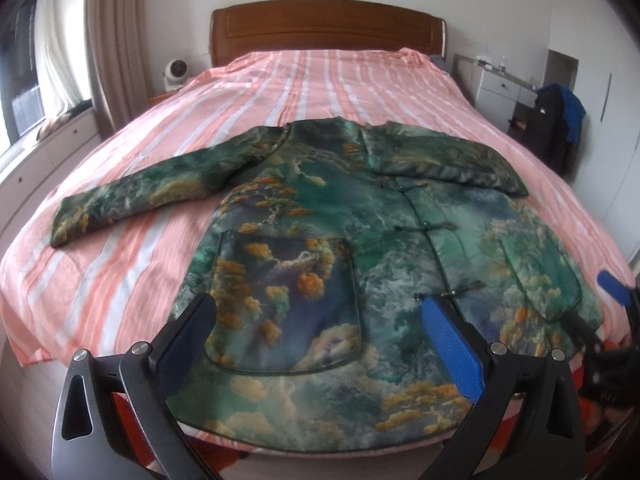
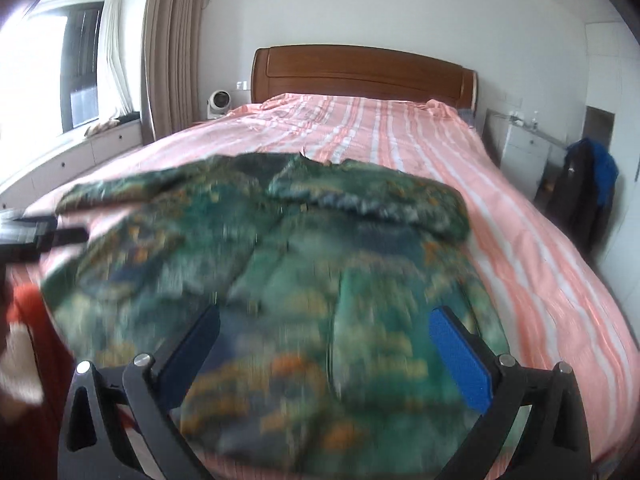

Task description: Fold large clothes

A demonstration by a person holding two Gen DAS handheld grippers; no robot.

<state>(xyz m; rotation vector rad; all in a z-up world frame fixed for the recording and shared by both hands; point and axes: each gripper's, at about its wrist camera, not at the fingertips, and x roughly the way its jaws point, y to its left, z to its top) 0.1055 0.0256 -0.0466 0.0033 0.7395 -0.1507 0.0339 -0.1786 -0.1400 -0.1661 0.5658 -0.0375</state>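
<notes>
A green padded jacket (image 1: 320, 208) with a landscape print lies front up on the pink striped bed (image 1: 320, 80), hem toward me. Its left sleeve (image 1: 140, 196) stretches out to the left. The other sleeve (image 1: 460, 164) lies folded over the upper right of the body. My left gripper (image 1: 318, 302) hovers open over the hem, by the left pocket, nothing between its pads. My right gripper (image 1: 612, 284) shows at the right edge beside the jacket's side. In the blurred right wrist view the right gripper (image 2: 326, 316) stands wide open above the jacket (image 2: 280, 280), holding nothing.
A wooden headboard (image 1: 328, 28) closes the far end. A white fan (image 1: 176, 72) stands at the back left by the curtain (image 1: 116, 40). On the right are a white drawer unit (image 1: 500, 88) and a dark bag with blue cloth (image 1: 556, 120). Orange fabric (image 2: 28, 312) shows at the near left.
</notes>
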